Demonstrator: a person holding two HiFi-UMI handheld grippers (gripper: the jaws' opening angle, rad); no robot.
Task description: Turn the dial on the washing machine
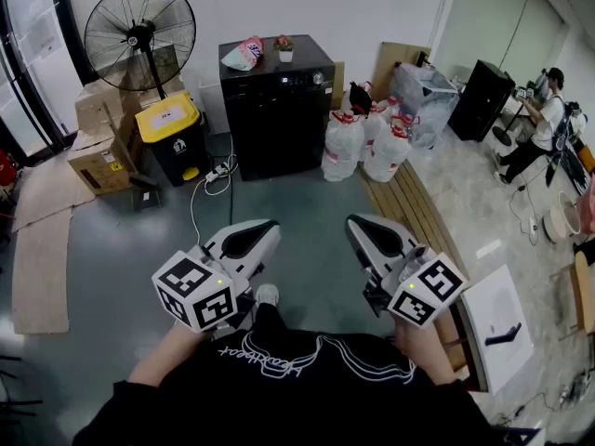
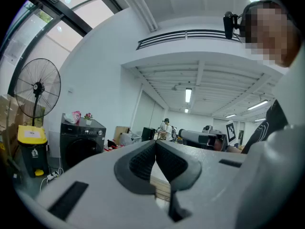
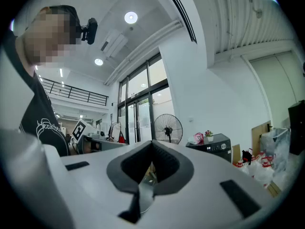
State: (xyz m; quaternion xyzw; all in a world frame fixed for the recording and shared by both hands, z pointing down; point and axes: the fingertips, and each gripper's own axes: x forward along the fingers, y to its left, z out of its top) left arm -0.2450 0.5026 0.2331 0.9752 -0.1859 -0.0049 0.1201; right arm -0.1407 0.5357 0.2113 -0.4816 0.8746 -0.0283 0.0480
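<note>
A black front-loading washing machine (image 1: 277, 110) stands against the far wall, with its round dial (image 1: 319, 78) at the right end of the control strip. It also shows small and far off in the left gripper view (image 2: 81, 140) and the right gripper view (image 3: 214, 146). My left gripper (image 1: 268, 227) and right gripper (image 1: 355, 223) are held side by side close to my body, a few steps short of the machine. Both point toward it. Each gripper's jaws meet at the tips with nothing between them.
A standing fan (image 1: 139, 31), a yellow-lidded bin (image 1: 172, 137) and cardboard boxes (image 1: 102, 142) stand left of the machine. A power strip (image 1: 216, 173) with a cable lies on the floor before it. White tied bags (image 1: 363, 142) and a wooden pallet (image 1: 414, 207) are on the right. A person (image 1: 539, 124) works far right.
</note>
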